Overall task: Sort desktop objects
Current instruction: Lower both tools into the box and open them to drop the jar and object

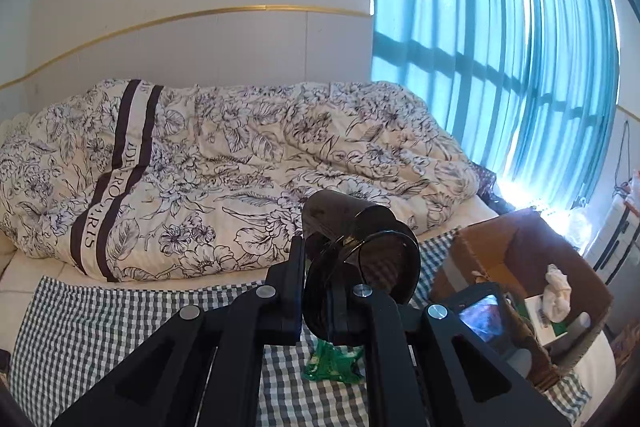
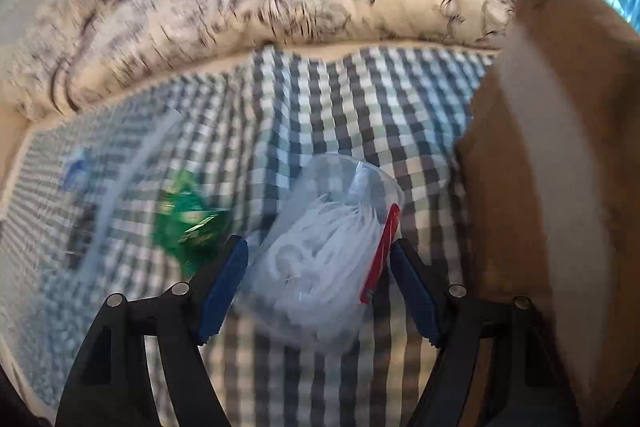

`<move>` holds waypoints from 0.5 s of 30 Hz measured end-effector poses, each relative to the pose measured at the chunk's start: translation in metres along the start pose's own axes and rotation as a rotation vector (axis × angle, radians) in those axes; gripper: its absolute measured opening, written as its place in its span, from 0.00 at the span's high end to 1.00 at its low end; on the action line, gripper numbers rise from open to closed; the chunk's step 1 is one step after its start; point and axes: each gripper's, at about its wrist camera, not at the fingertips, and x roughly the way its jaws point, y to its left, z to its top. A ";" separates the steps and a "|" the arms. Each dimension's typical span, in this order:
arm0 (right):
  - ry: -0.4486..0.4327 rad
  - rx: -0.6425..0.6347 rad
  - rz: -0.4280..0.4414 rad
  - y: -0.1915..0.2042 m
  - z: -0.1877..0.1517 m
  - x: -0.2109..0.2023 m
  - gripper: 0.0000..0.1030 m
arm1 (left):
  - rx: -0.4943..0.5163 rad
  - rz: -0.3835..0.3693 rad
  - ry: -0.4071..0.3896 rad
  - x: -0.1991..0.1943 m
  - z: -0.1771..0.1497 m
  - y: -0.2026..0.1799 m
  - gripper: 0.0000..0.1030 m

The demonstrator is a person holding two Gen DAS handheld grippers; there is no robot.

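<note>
While the left gripper clamps dark sunglasses, only the right gripper, fingers spread, shows a clear bag.

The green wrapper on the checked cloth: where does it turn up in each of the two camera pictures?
Left wrist view: the green wrapper lies low in the middle, on the checked cloth, partly hidden under the dark cup held in the left gripper.
Right wrist view: it lies left of centre, blurred, beside the clear bag.
Shared landmark: the cardboard box, on the right in both.
</note>
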 end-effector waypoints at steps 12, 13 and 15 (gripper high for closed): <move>0.001 0.020 0.046 -0.005 -0.011 -0.013 0.37 | -0.017 -0.013 0.015 0.007 0.002 0.003 0.92; -0.008 0.027 0.054 -0.004 -0.014 -0.021 0.37 | -0.018 -0.018 0.008 0.003 0.004 0.002 0.92; -0.038 0.029 0.075 -0.003 -0.018 -0.039 0.37 | -0.014 -0.023 -0.011 -0.007 0.008 -0.001 0.92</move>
